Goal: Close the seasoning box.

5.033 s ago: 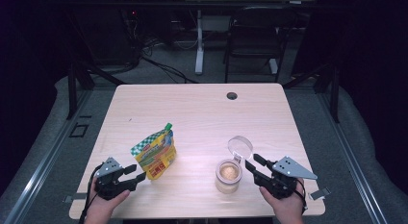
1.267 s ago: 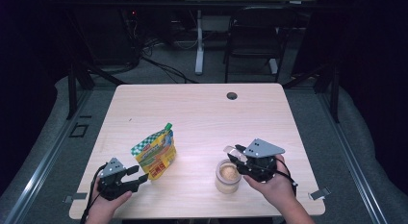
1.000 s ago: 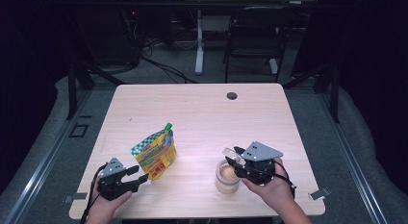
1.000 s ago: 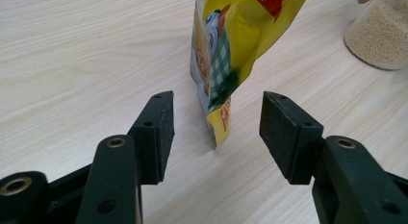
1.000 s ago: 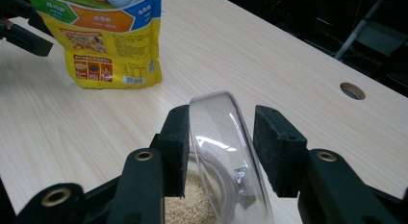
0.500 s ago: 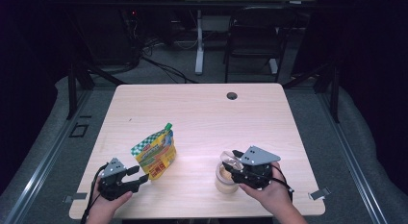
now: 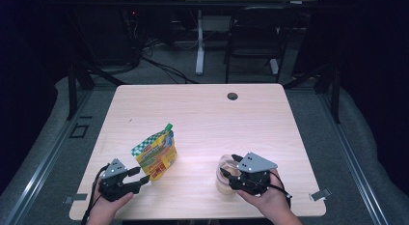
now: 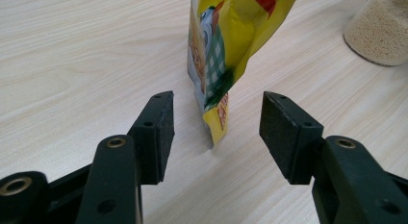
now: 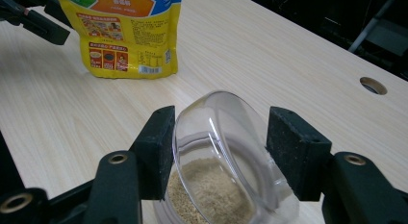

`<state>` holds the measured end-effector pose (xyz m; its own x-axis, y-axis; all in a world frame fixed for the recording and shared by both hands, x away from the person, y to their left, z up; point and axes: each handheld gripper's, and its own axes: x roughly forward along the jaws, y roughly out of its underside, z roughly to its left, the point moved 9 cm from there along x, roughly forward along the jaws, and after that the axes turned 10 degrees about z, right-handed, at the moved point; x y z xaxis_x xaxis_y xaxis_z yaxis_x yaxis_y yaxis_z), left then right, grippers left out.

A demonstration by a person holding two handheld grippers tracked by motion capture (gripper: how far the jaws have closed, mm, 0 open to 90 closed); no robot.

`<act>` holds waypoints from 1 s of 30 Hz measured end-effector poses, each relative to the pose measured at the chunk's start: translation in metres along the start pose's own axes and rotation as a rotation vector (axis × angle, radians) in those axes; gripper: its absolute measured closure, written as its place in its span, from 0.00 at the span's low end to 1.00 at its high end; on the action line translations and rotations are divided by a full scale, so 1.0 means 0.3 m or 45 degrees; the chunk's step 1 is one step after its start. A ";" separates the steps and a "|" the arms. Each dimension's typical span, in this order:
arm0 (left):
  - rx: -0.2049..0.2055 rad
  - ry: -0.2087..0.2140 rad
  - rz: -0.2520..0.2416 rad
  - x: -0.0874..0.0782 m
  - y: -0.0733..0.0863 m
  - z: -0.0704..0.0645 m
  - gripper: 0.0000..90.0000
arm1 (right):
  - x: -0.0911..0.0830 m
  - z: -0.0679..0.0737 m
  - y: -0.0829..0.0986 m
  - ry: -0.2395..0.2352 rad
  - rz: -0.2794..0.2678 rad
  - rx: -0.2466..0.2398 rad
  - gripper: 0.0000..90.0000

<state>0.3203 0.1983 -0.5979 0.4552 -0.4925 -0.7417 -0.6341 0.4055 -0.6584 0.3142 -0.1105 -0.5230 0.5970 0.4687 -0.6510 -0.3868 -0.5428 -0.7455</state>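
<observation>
Near the desk's (image 7: 270,104) front edge, toward the right corner, the right gripper (image 9: 219,142) has its jaws apart on both sides of a tilted clear round lid (image 9: 226,152). The lid sits on a clear glass jar of tan grains (image 7: 225,179). By the front left corner, the left gripper (image 8: 214,120) is spread wide, with the bottom edge of the standing yellow and green plastic pouch (image 8: 226,51) just ahead of its jaws.

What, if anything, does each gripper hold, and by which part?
Right gripper: jaws astride the jar's tilted clear lid, though contact cannot be confirmed. Left gripper: holds nothing, open around the pouch's bottom corner.
</observation>
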 end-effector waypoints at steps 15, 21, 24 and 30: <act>0.013 -0.001 -0.001 0.004 -0.001 -0.001 0.52 | -0.014 0.050 0.005 -0.033 -0.004 -0.022 0.45; 0.009 -0.001 0.005 0.002 0.001 0.001 0.52 | -0.020 0.035 0.005 -0.039 -0.017 0.012 0.45; 0.001 0.001 0.004 0.002 0.001 -0.001 0.52 | -0.028 0.017 0.009 -0.041 -0.022 0.040 0.45; 0.006 -0.001 0.006 0.002 0.001 0.000 0.52 | -0.051 -0.029 0.022 -0.049 -0.049 0.128 0.45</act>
<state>0.3203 0.1982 -0.5987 0.4528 -0.4902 -0.7448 -0.6332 0.4113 -0.6557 0.3088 -0.1272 -0.5167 0.5859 0.5154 -0.6254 -0.4337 -0.4525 -0.7792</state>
